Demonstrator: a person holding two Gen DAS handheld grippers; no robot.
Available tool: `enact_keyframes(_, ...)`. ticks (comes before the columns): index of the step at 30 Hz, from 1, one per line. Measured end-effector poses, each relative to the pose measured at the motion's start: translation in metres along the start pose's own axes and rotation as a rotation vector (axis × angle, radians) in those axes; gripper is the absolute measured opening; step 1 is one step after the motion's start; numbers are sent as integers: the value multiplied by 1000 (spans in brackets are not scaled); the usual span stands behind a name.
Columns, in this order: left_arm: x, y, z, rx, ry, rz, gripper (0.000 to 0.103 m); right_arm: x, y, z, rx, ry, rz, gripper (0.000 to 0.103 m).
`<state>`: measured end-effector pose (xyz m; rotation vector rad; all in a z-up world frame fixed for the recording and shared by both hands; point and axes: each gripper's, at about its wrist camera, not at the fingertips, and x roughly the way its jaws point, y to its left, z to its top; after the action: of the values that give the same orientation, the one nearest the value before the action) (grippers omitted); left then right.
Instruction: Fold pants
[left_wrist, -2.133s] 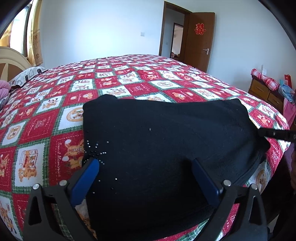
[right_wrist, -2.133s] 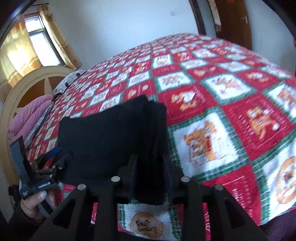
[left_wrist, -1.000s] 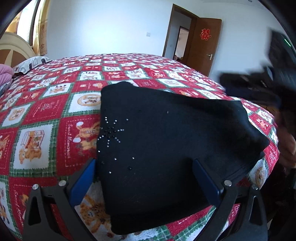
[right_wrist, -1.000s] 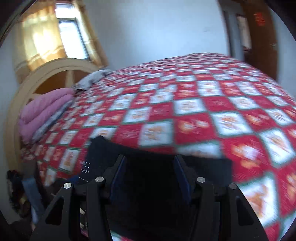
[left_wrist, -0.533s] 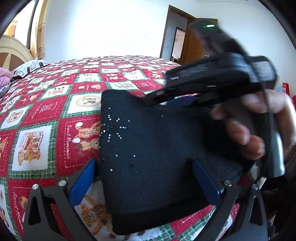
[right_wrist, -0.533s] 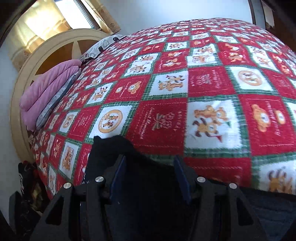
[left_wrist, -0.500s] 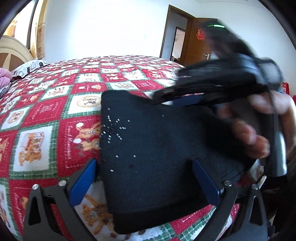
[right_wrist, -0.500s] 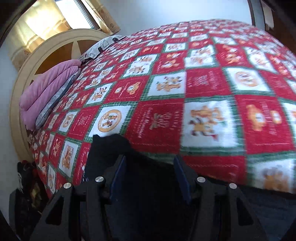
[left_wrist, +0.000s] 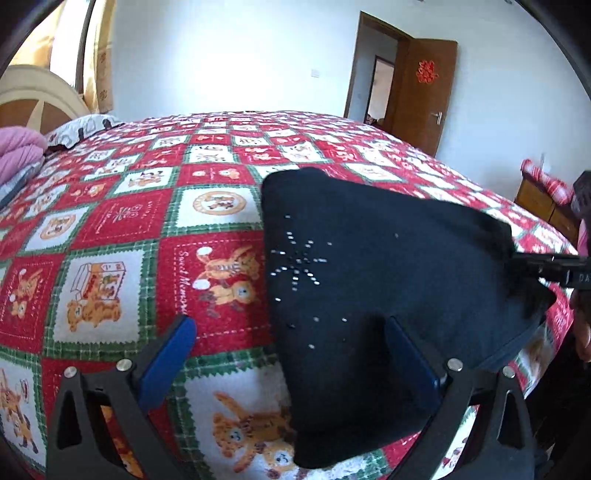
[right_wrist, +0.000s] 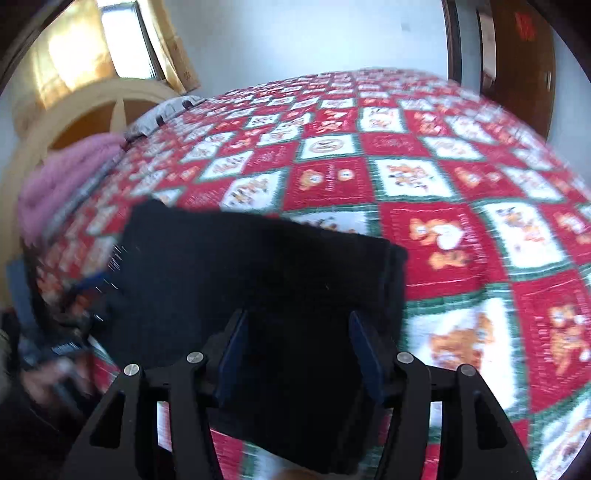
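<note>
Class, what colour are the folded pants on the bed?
Black pants, with small silvery studs; clearest in the left wrist view.

On my bedspread (left_wrist: 122, 221), one red patch (left_wrist: 221, 280) carries cursive white lettering that starts "Sweet Memor", the rest blurred. A red paper double-happiness sign (left_wrist: 426, 72) hangs on the brown door (left_wrist: 421, 110). White letters "DA" show on a black bar (left_wrist: 554, 267) at the frame's right edge.
</note>
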<state>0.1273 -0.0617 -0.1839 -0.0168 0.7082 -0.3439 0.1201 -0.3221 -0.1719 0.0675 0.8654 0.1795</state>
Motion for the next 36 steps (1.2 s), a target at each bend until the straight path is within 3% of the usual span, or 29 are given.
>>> enact_keyframes(4,-12,6,3,-14,-38,19,103,-23,-12,0,74,-93,50,58)
enact_keyframes(6,-10,12,4,-29,-31,31,103,-29,-23,1,106,-128,13,58)
enact_keyframes(10,1,18,10,-69,-1,4,103,-15,-42,-3,180,-74,29,58)
enact_keyframes(13,8,9,15,-32,-3,-8,103,0,-53,-10,246,-35,92,58)
enact_keyframes(22,24,-6,19,34,23,53,103,6,-52,-17,267,-68,79,58)
enact_keyframes(25,23,-3,18,31,21,35,103,5,-47,-16,244,-75,50,58)
enact_keyframes(32,22,-3,19,39,37,3,103,8,-61,-19,323,-73,124,58)
enact_keyframes(36,19,-4,15,44,23,-14,103,5,-58,-22,327,-95,120,57)
